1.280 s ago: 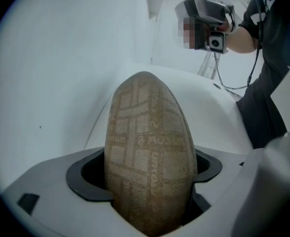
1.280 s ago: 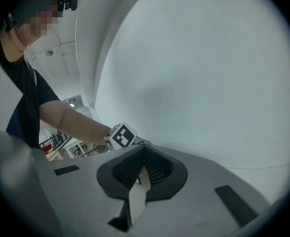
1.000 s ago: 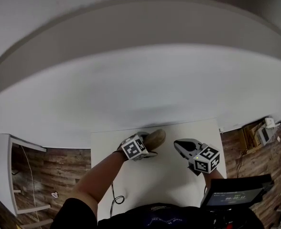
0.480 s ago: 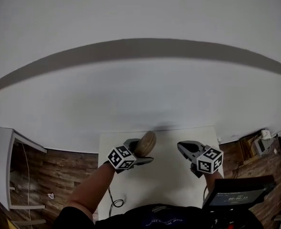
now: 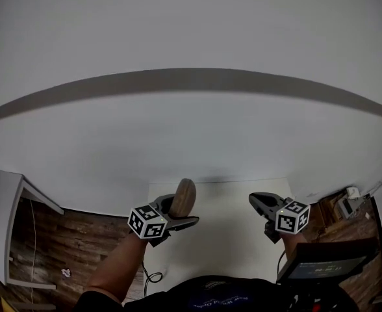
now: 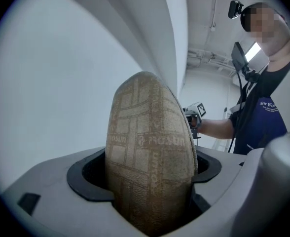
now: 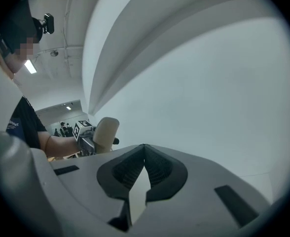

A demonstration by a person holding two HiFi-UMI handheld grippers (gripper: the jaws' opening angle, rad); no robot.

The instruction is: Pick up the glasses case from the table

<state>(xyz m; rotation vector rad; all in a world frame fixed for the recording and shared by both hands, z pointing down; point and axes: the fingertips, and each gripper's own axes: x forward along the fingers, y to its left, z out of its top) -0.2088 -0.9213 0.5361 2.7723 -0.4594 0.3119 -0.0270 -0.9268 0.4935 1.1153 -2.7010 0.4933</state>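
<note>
1. The glasses case, tan woven fabric with a printed grid pattern, was observed standing on end, rounded tip uppermost.
2. The case was gripped at its lower part by the left gripper. The jaws were spread wide and pressed against both of its sides, as confirmed in the left gripper view.
3. In the head view the case was held over the left part of the white table, towards its far edge.
4. The right gripper was recorded with its jaws brought together at the tips and nothing between them. It was held over the table's right part, well apart from the case.
5. The left gripper was carried on a bare forearm.
6. A pale wall was noted behind the table, and wood floor on both sides of it.
7. A dark cable was seen at the table's near left edge, and a dark screen at lower right.
</note>
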